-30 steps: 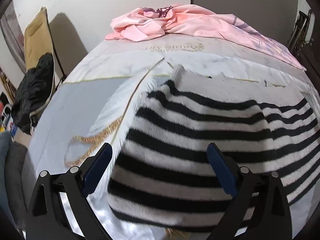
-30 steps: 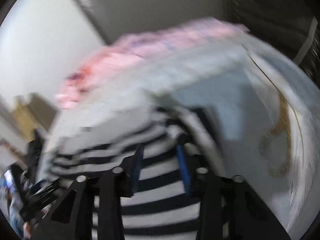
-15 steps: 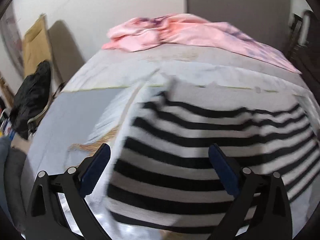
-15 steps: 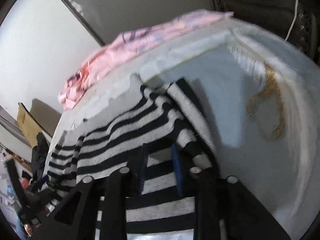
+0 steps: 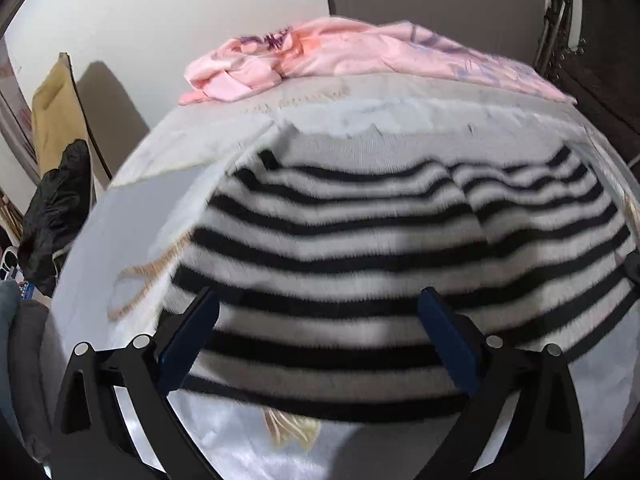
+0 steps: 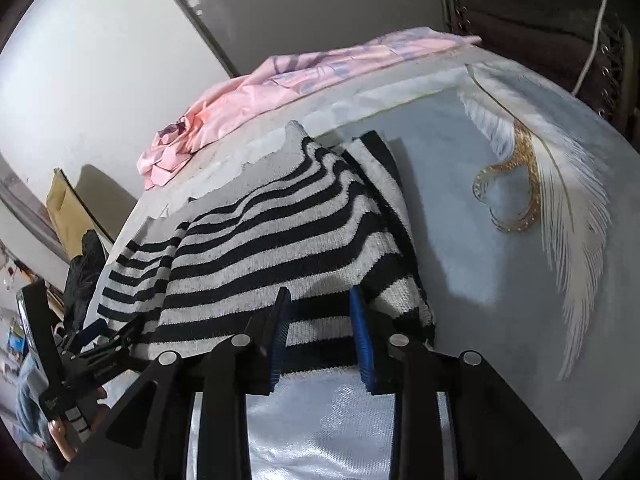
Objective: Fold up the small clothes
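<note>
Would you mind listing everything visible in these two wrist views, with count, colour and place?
striped sweater: one, black and white, lying on the bed, its right side folded over.
pink cloth: one, pink with purple print, crumpled along the far edge of the bed.
bed cover: one, pale grey-blue with a white and gold feather print, under the sweater.
black bag: one, black, beside the bed on the left.
tan board: one, tan, leaning against the wall.
left gripper: one, black with blue pads, open wide over the sweater's near hem.
right gripper: one, black with blue pads, jaws narrowly apart at the sweater's hem.
</note>
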Demonstrator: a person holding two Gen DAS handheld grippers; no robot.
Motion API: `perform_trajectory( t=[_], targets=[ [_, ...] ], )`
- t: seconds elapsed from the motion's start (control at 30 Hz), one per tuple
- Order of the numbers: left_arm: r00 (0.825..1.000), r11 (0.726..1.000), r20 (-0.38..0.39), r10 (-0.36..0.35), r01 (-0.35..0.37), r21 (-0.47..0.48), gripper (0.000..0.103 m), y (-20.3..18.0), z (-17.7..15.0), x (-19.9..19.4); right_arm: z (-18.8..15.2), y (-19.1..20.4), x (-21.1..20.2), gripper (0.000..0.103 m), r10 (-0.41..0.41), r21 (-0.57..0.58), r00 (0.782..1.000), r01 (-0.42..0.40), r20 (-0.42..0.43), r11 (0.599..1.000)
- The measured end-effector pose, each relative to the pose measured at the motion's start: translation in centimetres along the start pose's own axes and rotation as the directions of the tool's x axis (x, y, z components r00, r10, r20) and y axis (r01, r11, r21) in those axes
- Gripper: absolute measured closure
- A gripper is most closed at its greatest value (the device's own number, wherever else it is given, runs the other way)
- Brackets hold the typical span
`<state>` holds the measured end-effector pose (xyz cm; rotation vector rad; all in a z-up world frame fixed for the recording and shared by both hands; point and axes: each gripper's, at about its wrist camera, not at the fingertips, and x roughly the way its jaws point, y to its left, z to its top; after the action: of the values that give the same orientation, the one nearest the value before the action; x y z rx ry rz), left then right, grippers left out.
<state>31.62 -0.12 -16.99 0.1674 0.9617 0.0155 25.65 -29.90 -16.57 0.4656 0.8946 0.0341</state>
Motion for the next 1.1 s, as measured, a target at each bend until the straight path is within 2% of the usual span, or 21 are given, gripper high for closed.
perform_trajectory(
  t=[0.03, 0.07, 0.17, 0.23, 0.37, 0.63, 0.7, 0.73, 0.77, 0.83, 0.9, 0.97, 1.1],
  targets=[
    [1.0, 1.0, 0.014, 0.006, -0.006, -0.005, 0.004, -0.1, -0.3, 0.1, 0.0, -0.2, 0.0, 0.101, -0.023, -0.001, 1.0, 0.023, -0.003, 1.0],
    [1.0, 1.0, 0.026, 0.01, -0.01, -0.008, 0.004, -0.1, -0.4, 0.0, -0.1, -0.7, 0.0, 0.103, -0.051, -0.001, 0.999, 0.051, -0.005, 0.999],
    [1.0, 1.0, -0.019, -0.002, 0.002, -0.008, 0.004, -0.1, 0.0, 0.1, 0.1, -1.8, 0.1, 0.103, 0.001, 0.039, 1.0, 0.001, -0.03, 0.999],
    [0.999, 1.0, -0.038, -0.018, 0.018, -0.006, 0.004, -0.1, -0.1, 0.1, -0.1, -1.7, -0.1, 0.103, -0.016, 0.027, 0.999, 0.017, -0.034, 0.999],
    [1.0, 1.0, -0.022, -0.001, 0.002, 0.025, 0.005, -0.8, -1.5, -0.6, -0.7, -1.2, -0.6, 0.103, -0.063, -0.021, 0.998, 0.062, -0.019, 0.998],
    [0.999, 0.999, -0.046, -0.029, 0.03, 0.029, 0.005, -1.0, -2.1, -1.5, -0.6, -2.8, -1.5, 0.103, -0.009, 0.041, 0.999, 0.011, -0.037, 0.999],
    [0.999, 0.999, -0.042, -0.034, 0.035, 0.029, 0.005, -1.1, -2.6, -1.9, -0.9, -3.5, -2.6, 0.095, 0.049, 0.101, 0.999, -0.046, -0.024, 0.994],
    [0.999, 0.999, -0.038, -0.032, 0.033, 0.029, 0.005, -1.3, -2.9, -2.1, -1.1, -3.6, -3.3, 0.087, 0.067, 0.11, 0.998, -0.065, -0.013, 0.992],
    [0.999, 0.999, -0.036, -0.031, 0.032, 0.03, 0.005, -1.3, -2.9, -2.3, -1.4, -3.7, -4.3, 0.083, 0.067, 0.106, 0.998, -0.067, 0.009, 0.992],
    [0.998, 0.999, -0.039, -0.045, 0.046, 0.029, 0.007, -1.3, -2.5, -2.9, -2.0, -4.1, -5.4, 0.068, 0.048, 0.109, 0.998, -0.051, 0.03, 0.993],
    [0.996, 0.996, -0.017, -0.087, 0.087, 0.033, 0.008, -1.3, -1.4, -4.0, -2.7, -5.0, -5.8, 0.068, 0.073, 0.161, 0.997, -0.077, 0.027, 0.984],
    [0.995, 0.994, 0.023, -0.101, 0.099, 0.052, 0.007, -1.9, 0.0, -5.0, -3.1, -5.8, -5.7, 0.067, 0.109, 0.21, 0.994, -0.111, 0.019, 0.971],
    [0.995, 0.991, 0.059, -0.077, 0.07, 0.113, 0.007, -4.1, 2.4, -4.6, -3.4, -5.9, -5.2, 0.067, 0.13, 0.241, 0.991, -0.129, 0.009, 0.962]
  ],
)
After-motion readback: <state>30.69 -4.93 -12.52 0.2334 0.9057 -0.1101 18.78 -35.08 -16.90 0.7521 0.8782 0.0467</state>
